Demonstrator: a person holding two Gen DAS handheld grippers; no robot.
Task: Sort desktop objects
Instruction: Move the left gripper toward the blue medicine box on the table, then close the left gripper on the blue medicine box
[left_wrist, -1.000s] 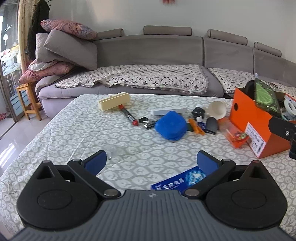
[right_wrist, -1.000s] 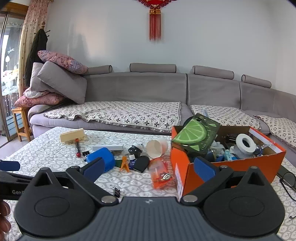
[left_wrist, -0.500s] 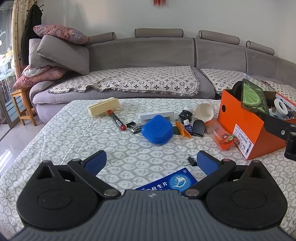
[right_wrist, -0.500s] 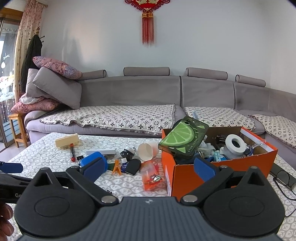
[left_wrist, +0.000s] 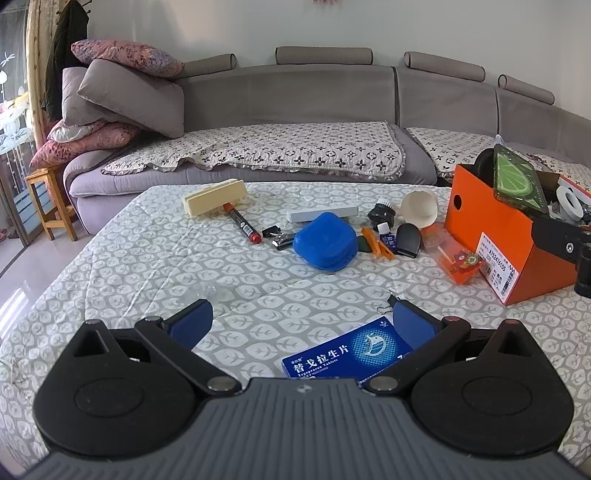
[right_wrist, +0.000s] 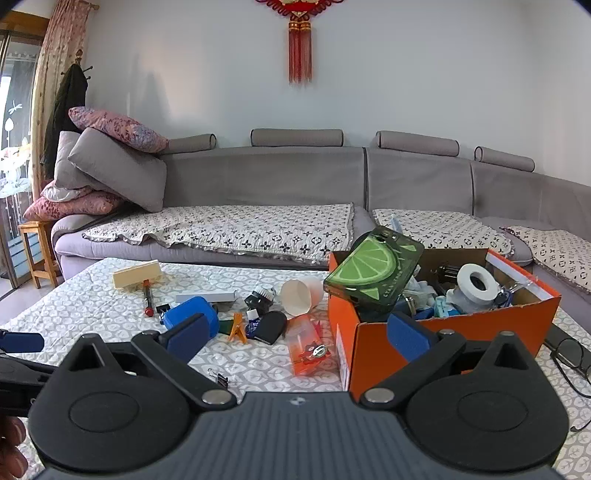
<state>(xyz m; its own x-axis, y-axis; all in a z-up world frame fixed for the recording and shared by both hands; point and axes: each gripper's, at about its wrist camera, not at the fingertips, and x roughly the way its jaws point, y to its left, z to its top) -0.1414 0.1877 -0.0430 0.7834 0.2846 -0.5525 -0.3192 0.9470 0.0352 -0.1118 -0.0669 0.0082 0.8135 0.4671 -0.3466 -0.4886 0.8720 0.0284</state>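
Note:
An orange box (right_wrist: 454, 339) (left_wrist: 491, 240) holds a lime-print phone case (right_wrist: 373, 266), a tape roll (right_wrist: 476, 284) and other items. On the table lie a blue case (left_wrist: 325, 242) (right_wrist: 190, 315), a red marker (left_wrist: 242, 225), a cream block (left_wrist: 216, 197), a paper cup (right_wrist: 299, 295), a black brush (left_wrist: 380, 212) and an orange packet (right_wrist: 308, 343). A blue medicine box (left_wrist: 347, 356) lies just in front of my left gripper (left_wrist: 301, 323), which is open and empty. My right gripper (right_wrist: 295, 332) hovers open and empty beside the orange box.
A binder clip (left_wrist: 388, 299) lies near the left gripper's right finger. Glasses (right_wrist: 570, 356) rest right of the orange box. A grey sofa (right_wrist: 295, 192) with stacked pillows (right_wrist: 110, 166) runs behind the table. A wooden stool (left_wrist: 48, 199) stands at the left.
Both grippers have drawn back and tilted upward a little, so the table items sit lower and farther in view. Both stay open and empty; nothing on the table moved.

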